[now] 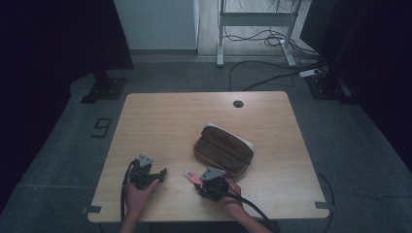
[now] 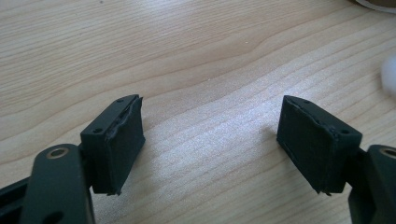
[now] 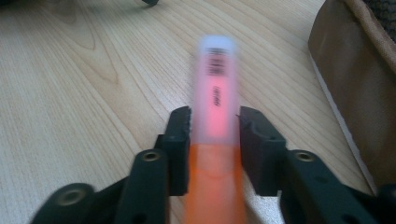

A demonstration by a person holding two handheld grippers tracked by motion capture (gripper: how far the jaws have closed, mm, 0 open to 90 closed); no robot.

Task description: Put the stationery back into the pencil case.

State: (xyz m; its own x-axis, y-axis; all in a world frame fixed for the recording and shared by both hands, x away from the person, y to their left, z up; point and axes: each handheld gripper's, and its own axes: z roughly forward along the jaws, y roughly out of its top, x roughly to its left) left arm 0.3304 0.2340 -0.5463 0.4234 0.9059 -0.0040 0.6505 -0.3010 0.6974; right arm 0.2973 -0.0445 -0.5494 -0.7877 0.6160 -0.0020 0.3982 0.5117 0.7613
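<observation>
Right gripper (image 3: pixel 215 128) is clamped across the orange-and-pink plastic highlighter pen (image 3: pixel 215 116), near the wooden table's (image 1: pixel 145 121) front edge, beside the open brown pencil case (image 1: pixel 224 149). It looks light, stiff and slick; a mid-barrel grip suits it. Left gripper (image 2: pixel 210 135) hangs released, nothing between its jaws.

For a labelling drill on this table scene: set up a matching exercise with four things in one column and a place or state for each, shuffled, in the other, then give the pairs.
Column one:
1. left gripper
2. right gripper
3. orange marker
4. brown pencil case

Column two:
A. lies open on the table, beyond the right gripper
B. jaws wide apart over bare wood
C. sticks out forward from between two jaws
D. jaws closed against a marker's sides

Pairs: 1-B, 2-D, 3-C, 4-A
</observation>
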